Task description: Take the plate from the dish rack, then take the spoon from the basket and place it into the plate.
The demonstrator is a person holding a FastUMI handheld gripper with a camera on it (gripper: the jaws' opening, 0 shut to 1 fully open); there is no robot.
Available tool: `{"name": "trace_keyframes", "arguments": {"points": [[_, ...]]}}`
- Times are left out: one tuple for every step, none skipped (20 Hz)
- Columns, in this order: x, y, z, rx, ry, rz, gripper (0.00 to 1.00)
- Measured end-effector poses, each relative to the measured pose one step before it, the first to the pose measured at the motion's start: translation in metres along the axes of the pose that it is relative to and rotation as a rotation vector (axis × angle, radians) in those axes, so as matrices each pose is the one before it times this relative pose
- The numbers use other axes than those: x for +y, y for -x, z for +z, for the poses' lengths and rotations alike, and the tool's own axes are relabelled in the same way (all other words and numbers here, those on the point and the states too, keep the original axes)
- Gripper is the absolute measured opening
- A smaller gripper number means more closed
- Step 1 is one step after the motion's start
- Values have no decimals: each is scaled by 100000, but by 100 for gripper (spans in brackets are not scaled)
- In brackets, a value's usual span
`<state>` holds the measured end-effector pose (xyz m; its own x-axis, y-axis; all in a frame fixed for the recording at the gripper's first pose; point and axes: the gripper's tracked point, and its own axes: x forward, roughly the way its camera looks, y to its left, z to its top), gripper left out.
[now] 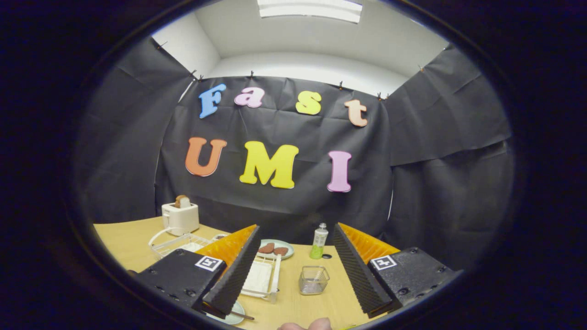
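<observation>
Plate (pixel 233 316) lies flat on the surface near its front edge, partly hidden under the left finger, with a spoon (pixel 242 315) resting on it — handle pointing out over the rim toward the gap between the fingers. Judged from this lay, both pick-and-place steps look done; what remains is the retreat, which calls only for drawing back without clipping the plate.

Gripper (pixel 297 270): fingers spread wide, nothing between them, held above the surface.

Containers:
- Wire mesh basket (pixel 313 279) — stands between the fingers, just ahead; appears empty.
- White dish rack (pixel 261 277) — just behind the plate, beside the left finger; a flat tray in it, no plate seen standing there.
- Second white wire rack (pixel 176 243) further back toward the left edge; contents unclear.
- Small plate (pixel 274 249) near the back edge carrying two brown pieces of food.

Also: green bottle (pixel 318 241) beside that small plate; white toaster (pixel 180 217) at the back left with bread in its slot. Fingertips of a hand (pixel 305 325) show at the front edge.
</observation>
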<state>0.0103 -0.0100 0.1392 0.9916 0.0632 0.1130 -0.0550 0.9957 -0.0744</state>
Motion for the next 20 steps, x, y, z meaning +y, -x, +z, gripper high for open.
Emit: {"name": "trace_keyframes", "arguments": {"points": [[628,785,234,-1452,-1093,135,100],[591,766,47,-1136,-795,-246,100],[554,619,-191,-908,-273,-124,100],[589,532,-423,-462,-257,-341,100],[760,437,-518,650,-938,266,100],[842,509,-1169,2291,-1556,1243,100],[860,363,-876,1767,-2250,1878,100],[533,142,-776,2017,-1759,933,100],[304,164,-635,840,-1014,408,100],[177,76,-310,-165,-250,-332,100],[249,104,-226,-561,609,-232,100],[473,127,-271,-449,996,103,100],[448,115,-170,-160,1018,488,100],[427,150,-143,-289,501,351,100],[302,26,38,-247,-2,227,100],[157,143,-1,-352,-99,240,100],[124,84,76,-350,45,-61,100],[31,77,-22,-263,246,-27,100],[38,65,100,-296,432,-73,100],[30,-78,34,-171,372,-6,100]]}}
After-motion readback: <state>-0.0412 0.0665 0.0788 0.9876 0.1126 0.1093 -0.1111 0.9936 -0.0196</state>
